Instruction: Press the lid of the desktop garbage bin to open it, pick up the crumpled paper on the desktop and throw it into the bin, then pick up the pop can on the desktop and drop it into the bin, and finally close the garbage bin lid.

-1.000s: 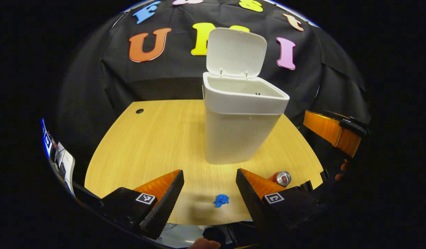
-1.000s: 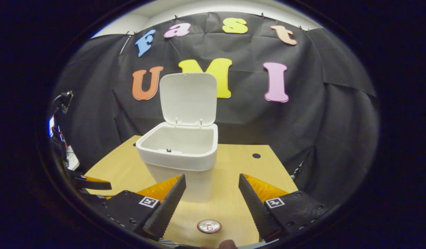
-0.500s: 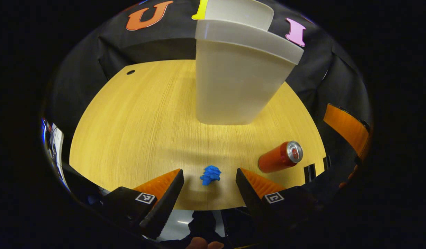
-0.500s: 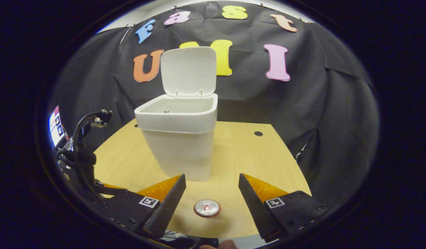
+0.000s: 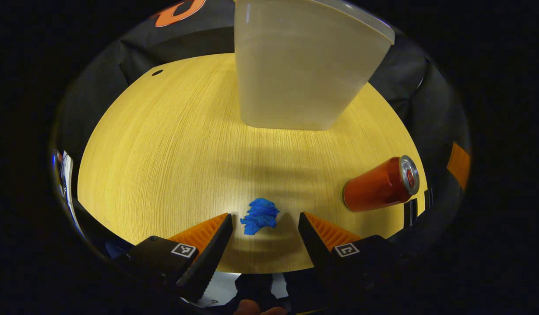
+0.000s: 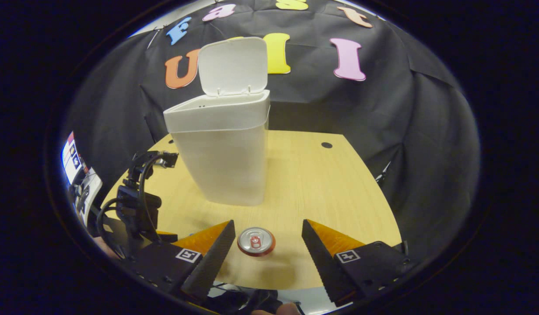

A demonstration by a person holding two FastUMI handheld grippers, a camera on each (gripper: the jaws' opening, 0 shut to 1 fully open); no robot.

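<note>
The white garbage bin (image 6: 223, 148) stands mid-table with its lid (image 6: 232, 65) raised upright; its body (image 5: 300, 65) rises at the top of the left gripper view. A blue crumpled paper (image 5: 260, 216) lies on the wooden table just ahead of my open left gripper (image 5: 264, 234), between the fingertips' line but untouched. An upright red pop can (image 5: 380, 184) stands to its right. In the right gripper view the can's silver top (image 6: 256, 241) sits between the fingers of my open right gripper (image 6: 267, 240), with gaps on both sides. The left gripper's body (image 6: 140, 197) shows at the left.
The wooden table (image 6: 313, 188) has a cable hole (image 6: 326, 145) at the far right and another (image 5: 157, 72) at the far left. Black cloth walls close in behind and beside it. The table's front edge runs under both grippers.
Both grippers have come down toward the table. The paper now lies closer to the left gripper's fingertips, and the can has moved up between the right gripper's fingers. Both remain open.
</note>
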